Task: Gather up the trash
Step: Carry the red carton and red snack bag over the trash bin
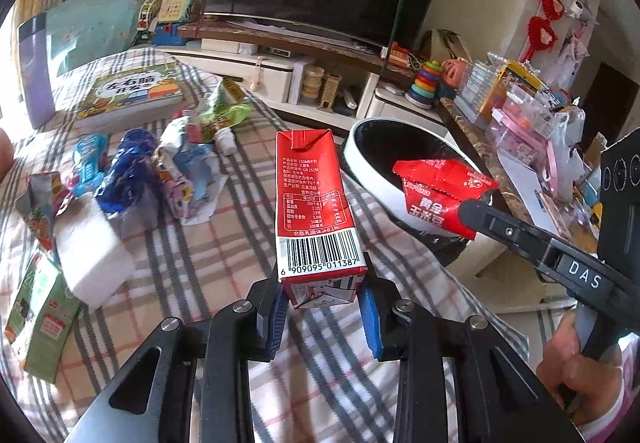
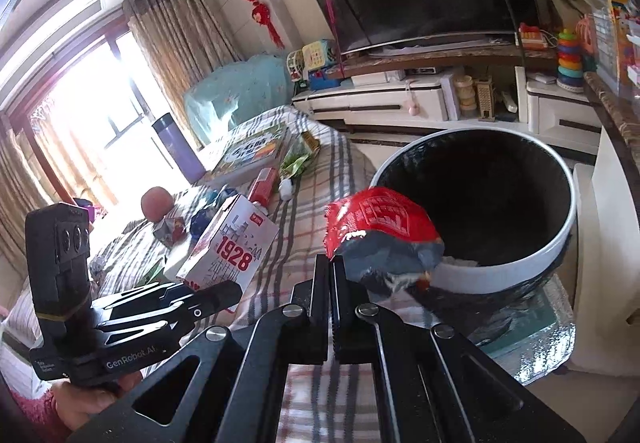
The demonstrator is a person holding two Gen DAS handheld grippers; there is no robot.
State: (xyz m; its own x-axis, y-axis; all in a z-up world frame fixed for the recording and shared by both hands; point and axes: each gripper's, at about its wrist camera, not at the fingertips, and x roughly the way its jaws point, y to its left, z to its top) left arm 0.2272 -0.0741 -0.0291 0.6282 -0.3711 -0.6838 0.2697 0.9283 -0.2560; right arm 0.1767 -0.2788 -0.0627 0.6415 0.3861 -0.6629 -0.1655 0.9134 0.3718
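Observation:
My left gripper point(image 1: 322, 293) is shut on the base of a red and white milk carton point(image 1: 318, 203), which stands upright above the checked cloth; the same carton point(image 2: 230, 247) shows in the right wrist view, with the left gripper point(image 2: 216, 293) holding it. My right gripper point(image 2: 333, 263) is shut on a red snack wrapper point(image 2: 380, 227), held at the near rim of the white trash bin point(image 2: 500, 271) with its black liner. In the left wrist view the right gripper point(image 1: 464, 209) holds that wrapper point(image 1: 440, 191) over the bin point(image 1: 360, 159).
Several wrappers point(image 1: 128, 171), a white tissue pack point(image 1: 90, 247) and a green carton point(image 1: 40, 311) lie on the checked cloth at left. A children's book point(image 1: 132, 93) lies further back. A TV stand point(image 1: 280, 43) is behind, and a cluttered side table point(image 1: 532, 131) at right.

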